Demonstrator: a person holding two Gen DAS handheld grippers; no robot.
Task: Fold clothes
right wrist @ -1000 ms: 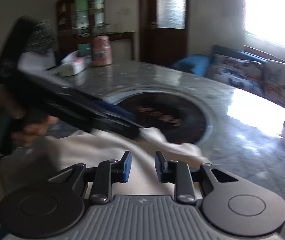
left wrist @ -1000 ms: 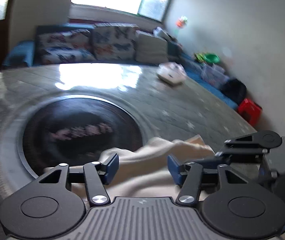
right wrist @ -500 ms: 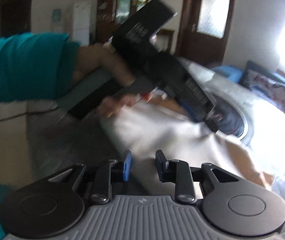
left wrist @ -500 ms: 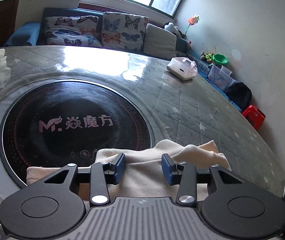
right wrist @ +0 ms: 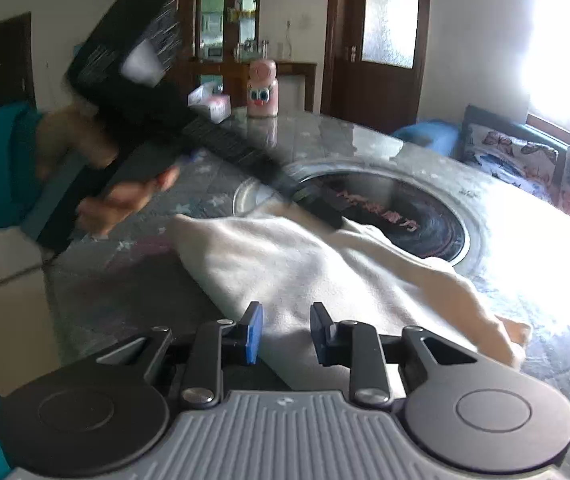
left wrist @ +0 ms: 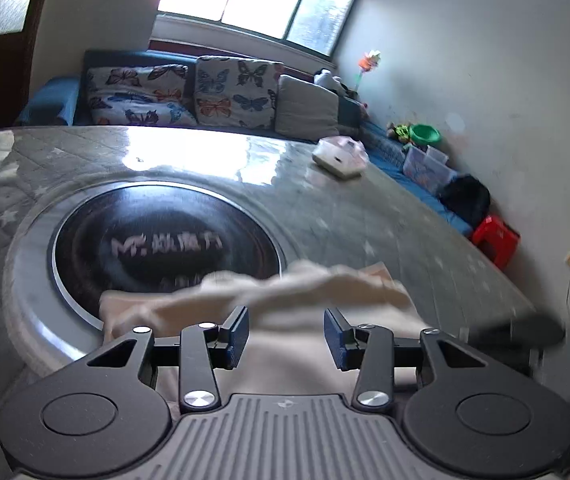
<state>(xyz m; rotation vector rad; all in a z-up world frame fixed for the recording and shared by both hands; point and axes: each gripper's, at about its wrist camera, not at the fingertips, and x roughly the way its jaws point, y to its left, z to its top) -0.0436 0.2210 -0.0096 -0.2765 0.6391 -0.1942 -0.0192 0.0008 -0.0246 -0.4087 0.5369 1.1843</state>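
Here, the cream cloth [right wrist: 285, 264] lies on the tabletop [left wrist: 345, 216]; left gripper [left wrist: 285, 330] and right gripper [right wrist: 283, 330] hover above it, jaws spread, pinching nothing.

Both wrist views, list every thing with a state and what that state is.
left tongs: open, empty, over the cloth
right tongs: open, empty
cream cloth: rumpled, lying across the cooktop rim
round cooktop: partly covered by the cloth
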